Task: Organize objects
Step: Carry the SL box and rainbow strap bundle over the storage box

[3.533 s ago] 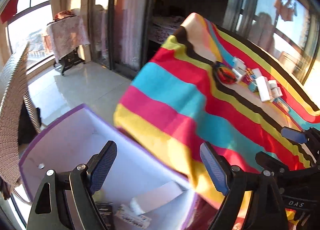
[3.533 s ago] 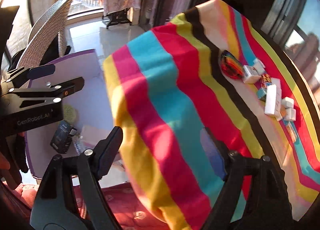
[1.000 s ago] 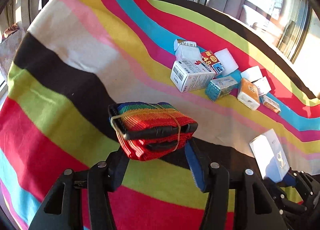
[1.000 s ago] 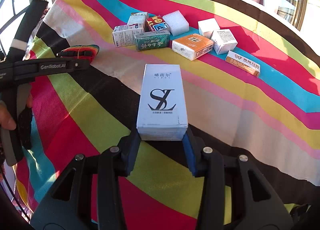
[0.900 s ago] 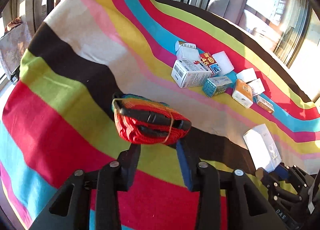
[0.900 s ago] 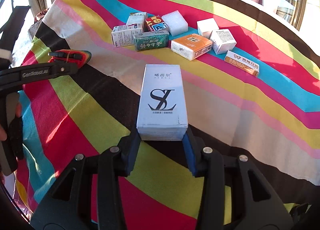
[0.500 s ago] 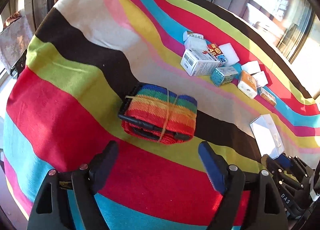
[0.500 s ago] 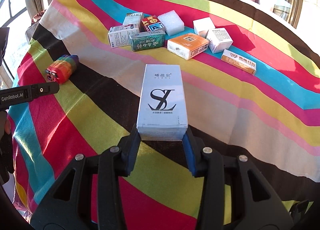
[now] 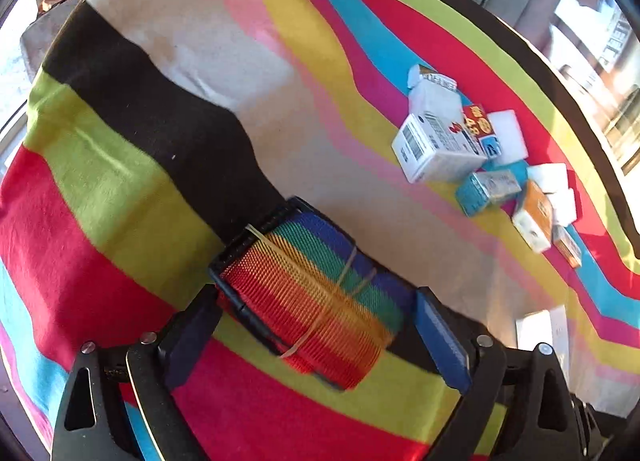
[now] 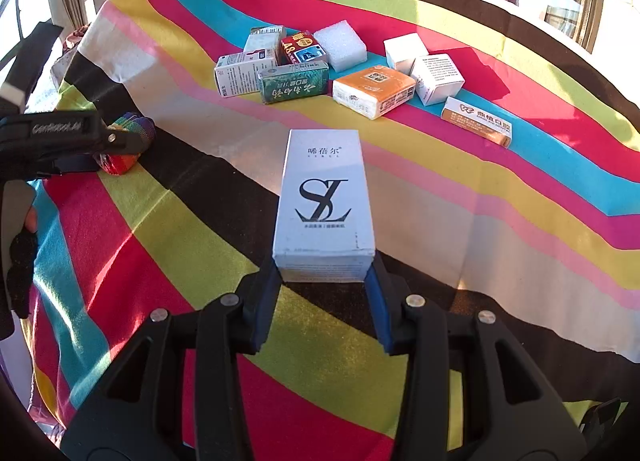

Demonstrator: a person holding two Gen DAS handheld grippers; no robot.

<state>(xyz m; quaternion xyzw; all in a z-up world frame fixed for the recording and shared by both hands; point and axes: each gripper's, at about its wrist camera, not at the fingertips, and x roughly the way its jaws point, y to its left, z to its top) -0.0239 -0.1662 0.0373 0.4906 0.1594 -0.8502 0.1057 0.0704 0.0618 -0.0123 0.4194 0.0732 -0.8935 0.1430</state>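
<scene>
As sunlight rakes a striped tablecloth (image 10: 460, 221), the left gripper (image 9: 316, 337) straddles a rainbow strap bundle (image 9: 308, 293), its jaws having just been opening and now spread wide, with the bundle between the pads but seemingly not pressed by either. The bundle lies on the cloth directly ahead of this claw, its long axis slanting across the gap from the left pad toward the right, so any closing would seemingly squeeze it end to end. The right gripper (image 10: 322, 301) pinches the near end of a tall white box (image 10: 326, 201), whose long axis runs straight out ahead of the fingers. A cluster of small cartons (image 10: 340, 69) sits well beyond both claws. The left hand is plainly nearer the bundle; the right, already loaded, is well off to its side.
</scene>
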